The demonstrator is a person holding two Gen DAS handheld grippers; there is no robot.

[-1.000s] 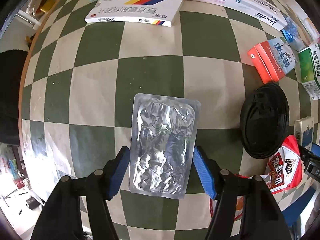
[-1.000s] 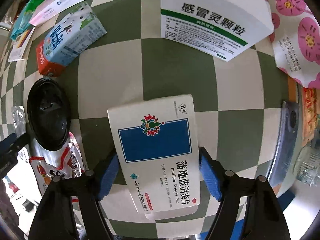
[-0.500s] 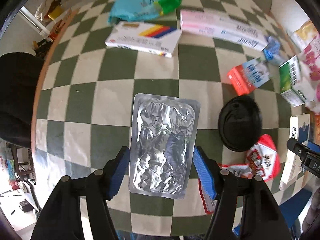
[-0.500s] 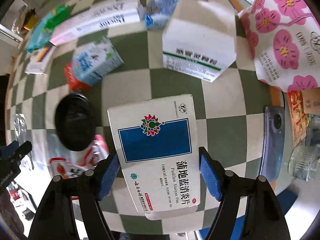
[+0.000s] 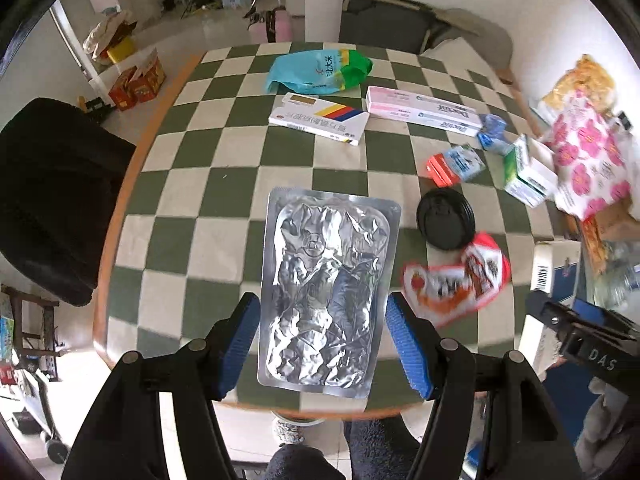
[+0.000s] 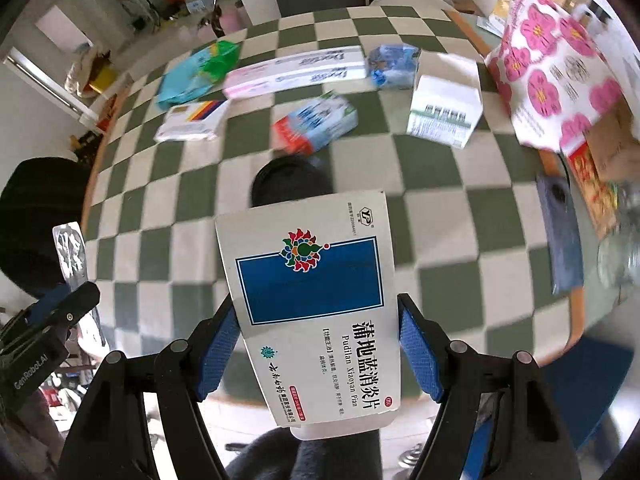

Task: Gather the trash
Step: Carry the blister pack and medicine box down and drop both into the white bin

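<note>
Your left gripper (image 5: 322,342) clamps the foil pack (image 5: 326,292); your right gripper (image 6: 318,346) clamps the medicine box (image 6: 312,300), lid (image 6: 288,180) at 12 o'clock.

Two wrist cameras, both high over the near edge of the checkered table (image 5: 248,152).

Each looks forward and down along its own fingers. Both take in the same black lid (image 5: 446,220) (image 6: 294,182), pink box (image 5: 424,110) (image 6: 296,72) and far chair; each glimpses the other gripper at its frame's edge.

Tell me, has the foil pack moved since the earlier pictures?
Yes. The foil pack, in the left tongs, rose and drew back from the table.
</note>
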